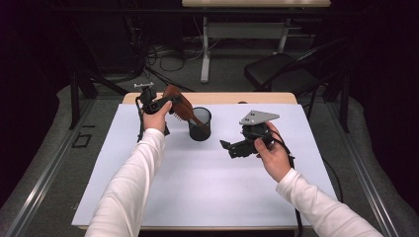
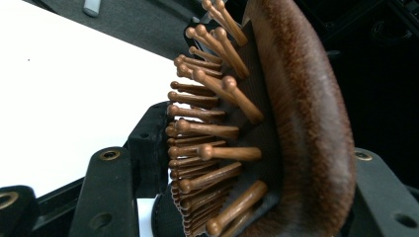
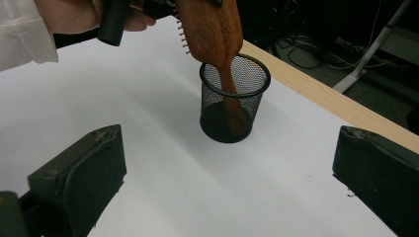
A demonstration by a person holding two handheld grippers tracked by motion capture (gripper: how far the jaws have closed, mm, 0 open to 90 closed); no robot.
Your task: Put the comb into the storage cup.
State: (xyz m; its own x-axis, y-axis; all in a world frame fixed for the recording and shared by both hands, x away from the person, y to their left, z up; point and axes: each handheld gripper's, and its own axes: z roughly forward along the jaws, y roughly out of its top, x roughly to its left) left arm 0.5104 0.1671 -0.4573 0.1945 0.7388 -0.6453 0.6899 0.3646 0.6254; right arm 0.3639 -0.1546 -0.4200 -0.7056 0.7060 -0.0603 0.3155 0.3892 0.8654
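- Right gripper [image 1: 228,146]: nearest, low over the white table [image 1: 197,187], jaws spread wide, empty, aimed at the cup [image 3: 234,98].
- Cup: black mesh, upright at table centre; likely light and easy to tip.
- Brush [image 3: 212,34]: wooden, handle down inside the cup, head tilted above the rim.
- Left gripper [image 1: 165,101]: clamped on the brush head.
- Handling judgement: brush stiff, light, not fragile; smooth back may slip, so grip across the head's edges.
- Left gripper view shows pins [image 2: 212,128] and jaw contact; right gripper view shows the handle reaching the cup's bottom.
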